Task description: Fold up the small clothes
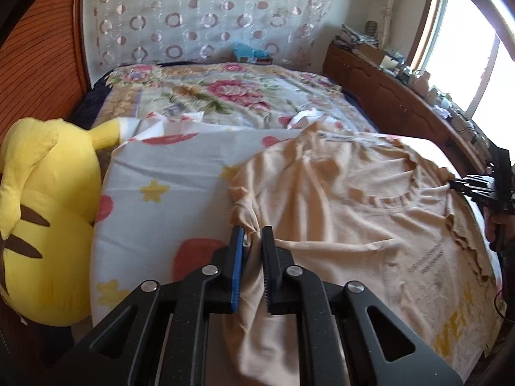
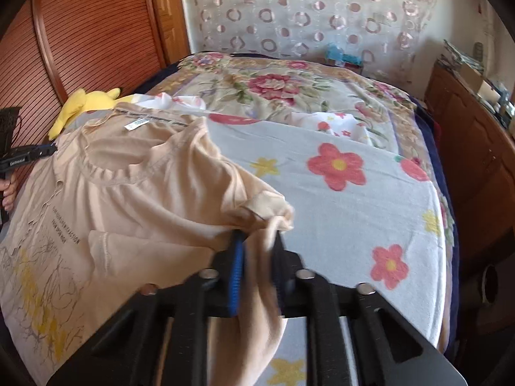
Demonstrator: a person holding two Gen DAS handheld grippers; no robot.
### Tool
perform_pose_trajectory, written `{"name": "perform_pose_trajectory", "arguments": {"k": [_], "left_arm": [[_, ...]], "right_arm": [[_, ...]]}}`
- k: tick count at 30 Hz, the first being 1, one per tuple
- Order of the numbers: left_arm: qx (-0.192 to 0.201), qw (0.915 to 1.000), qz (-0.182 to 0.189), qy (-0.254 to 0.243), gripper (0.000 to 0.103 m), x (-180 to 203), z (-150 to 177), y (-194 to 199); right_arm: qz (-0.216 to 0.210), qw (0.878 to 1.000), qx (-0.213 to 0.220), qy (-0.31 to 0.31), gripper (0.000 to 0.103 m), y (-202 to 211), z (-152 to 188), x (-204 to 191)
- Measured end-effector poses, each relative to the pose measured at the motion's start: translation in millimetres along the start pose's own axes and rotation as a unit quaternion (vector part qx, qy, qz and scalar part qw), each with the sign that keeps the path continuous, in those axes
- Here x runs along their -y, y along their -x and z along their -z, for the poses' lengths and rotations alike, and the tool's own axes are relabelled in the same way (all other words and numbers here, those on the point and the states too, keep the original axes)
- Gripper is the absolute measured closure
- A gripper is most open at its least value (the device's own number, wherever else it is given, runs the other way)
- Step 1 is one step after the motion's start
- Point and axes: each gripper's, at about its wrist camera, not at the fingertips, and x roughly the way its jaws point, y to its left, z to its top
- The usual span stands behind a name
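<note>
- The bed (image 2: 354,103) fills most of both views, covered by a floral blanket with large pink blooms; nearer the cameras lies a pale sheet (image 2: 338,212) printed with red flowers and yellow stars.
- Behind the bed hangs a sheer curtain (image 1: 206,16) patterned with rings.
- A slatted wooden door (image 2: 80,32) stands beside the bed, on the left in both views.
- A wooden cabinet (image 1: 386,96) runs along the other side of the bed, its top cluttered with boxes and small items, under a bright window (image 1: 466,58).
- A yellow plush toy (image 1: 42,218) with brown stripes sits at the edge of the bed, touching the sheet.
- A peach T-shirt (image 1: 354,199) lies spread on the sheet, neckline and white label showing, with yellow and dark print on its front.
- The left tool (image 1: 252,238) angles downward; its 2 jaws are closed narrow on a bunched sleeve of the T-shirt, fabric pinched between them.
- The right tool (image 2: 257,241) also tilts downward, its jaws clamped on the other sleeve, cloth gathered between blue pad and black finger; this part is a little blurred.
- In each view the opposite tool shows at the frame edge, on the far side of the T-shirt, with a hand (image 2: 8,193) gripping its handle.
</note>
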Motion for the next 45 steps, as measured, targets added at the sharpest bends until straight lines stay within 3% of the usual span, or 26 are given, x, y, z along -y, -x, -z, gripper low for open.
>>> {"name": "perform_pose_trajectory", "arguments": {"k": [3,12,22,28,33,39,45], "left_arm": [[0.018,0.9996,0.012,-0.016,0.097,19,-3,15],[0.097,0.9942,0.026,-0.039,0.098,61,16,85],[0.134,0.9895,0.035,-0.04,0.098,76,59,137],[0.142,0.9892,0.032,-0.019,0.098,72,112,162],[0.127,0.9909,0.032,0.03,0.098,62,167,162],[0.135,0.9896,0.018,0.045,0.098,49,186,180],[0.152,0.9873,-0.006,0.045,0.099,38,194,219]], "right_arm": [[0.007,1.0,0.005,0.007,0.095,5,0,-6],[0.007,0.995,0.097,0.003,0.096,68,13,-23],[-0.001,0.988,0.152,0.01,0.096,133,72,-57],[-0.008,0.986,0.164,-0.005,0.096,163,128,-63],[-0.024,0.985,0.162,-0.047,0.096,185,187,-61],[-0.002,0.989,0.137,-0.061,0.096,193,226,-51],[0.011,0.99,0.132,-0.041,0.096,228,233,-55]]}}
